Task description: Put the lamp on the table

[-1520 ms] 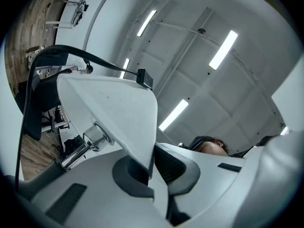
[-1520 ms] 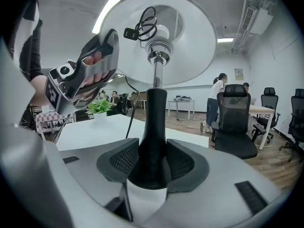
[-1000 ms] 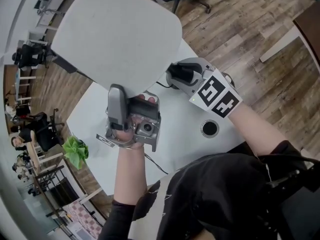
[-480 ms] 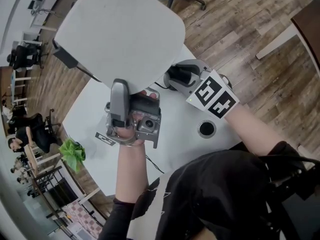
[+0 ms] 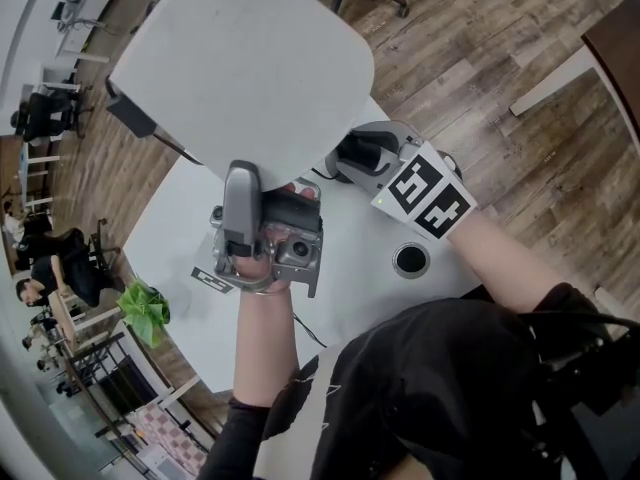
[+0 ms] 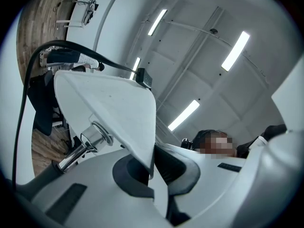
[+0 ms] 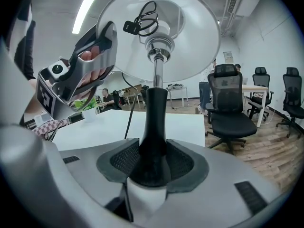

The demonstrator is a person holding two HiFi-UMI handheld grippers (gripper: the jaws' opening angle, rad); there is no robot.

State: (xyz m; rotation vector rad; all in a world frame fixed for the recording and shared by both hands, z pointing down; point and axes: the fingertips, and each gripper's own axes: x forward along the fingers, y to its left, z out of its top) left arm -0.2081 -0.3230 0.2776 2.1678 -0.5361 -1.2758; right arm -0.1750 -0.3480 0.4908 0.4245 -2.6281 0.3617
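A person's left gripper (image 6: 152, 167) pinches shut on the white shade (image 6: 118, 108) of the lamp (image 5: 240, 63). The right gripper (image 7: 153, 167), jaws spread wide, clamps the black stem (image 7: 156, 113). The lamp is held over the white table (image 5: 180, 258).

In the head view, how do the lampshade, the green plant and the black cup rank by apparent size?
1. lampshade, by far largest, though nearest the camera
2. green plant
3. black cup, only slightly smaller
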